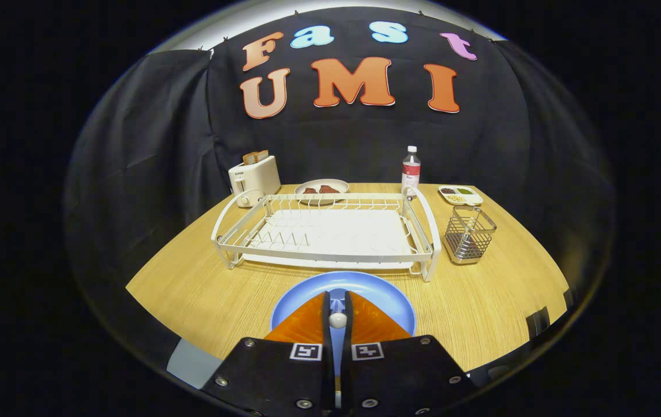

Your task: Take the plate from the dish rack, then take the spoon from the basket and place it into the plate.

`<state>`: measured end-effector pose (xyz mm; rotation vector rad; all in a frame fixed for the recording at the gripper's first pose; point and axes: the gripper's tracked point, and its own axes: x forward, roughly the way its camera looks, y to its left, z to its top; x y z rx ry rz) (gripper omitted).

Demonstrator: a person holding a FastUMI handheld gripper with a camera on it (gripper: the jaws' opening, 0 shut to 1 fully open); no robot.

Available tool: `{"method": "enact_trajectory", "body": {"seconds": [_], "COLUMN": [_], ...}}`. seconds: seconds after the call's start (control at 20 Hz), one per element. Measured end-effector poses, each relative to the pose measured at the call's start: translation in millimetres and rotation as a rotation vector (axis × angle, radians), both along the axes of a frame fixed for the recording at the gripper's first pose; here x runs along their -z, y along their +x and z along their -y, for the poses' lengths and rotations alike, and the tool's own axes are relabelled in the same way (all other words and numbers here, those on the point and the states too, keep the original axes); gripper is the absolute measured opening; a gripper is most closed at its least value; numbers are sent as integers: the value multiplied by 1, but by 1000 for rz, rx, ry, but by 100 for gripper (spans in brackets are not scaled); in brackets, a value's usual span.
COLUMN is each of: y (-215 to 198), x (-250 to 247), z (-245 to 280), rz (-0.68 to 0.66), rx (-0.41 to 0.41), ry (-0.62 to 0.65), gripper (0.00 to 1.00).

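A blue plate point(365, 285) lies flat on the wooden table, just in front of the white dish rack point(330, 246), whose bed holds nothing. My gripper point(337, 296) hovers over the middle of the plate. Its fingers stand almost together, with a thin spoon point(337, 319) pinched in the narrow slot between them. A pale rounded end of the spoon shows there, and the rest is hidden by the fingers. The wire basket point(468, 234) stands to the right of the rack, beyond the fingers, and looks empty.
Behind the rack are a white toaster point(254, 179) with bread, a plate of food point(322, 190), a water bottle point(410, 169) and a divided snack dish point(460, 194). Bare table lies on both sides of the blue plate.
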<state>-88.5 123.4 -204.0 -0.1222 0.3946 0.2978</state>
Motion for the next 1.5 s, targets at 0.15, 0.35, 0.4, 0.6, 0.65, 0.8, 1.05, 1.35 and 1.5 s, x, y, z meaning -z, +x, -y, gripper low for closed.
{"method": "enact_trajectory", "body": {"seconds": [0.15, 0.35, 0.4, 0.6, 0.65, 0.8, 1.05, 1.35, 1.5], "y": [3, 1, 1, 4, 6, 14, 29, 42, 48], "x": [5, 12, 12, 3, -3, -31, -85, -122, -144], "z": [0, 7, 10, 26, 30, 45, 69, 113, 139], "rz": [-7, -48, -54, -75, -67, -17, 66, 113, 139], "rx": [11, 19, 29, 77, 84, 107, 148, 219, 256], "ry": [4, -1, 2, 36, 38, 33, 51, 46, 63], "gripper": [5, 13, 14, 39, 49, 82, 98, 98, 98]}}
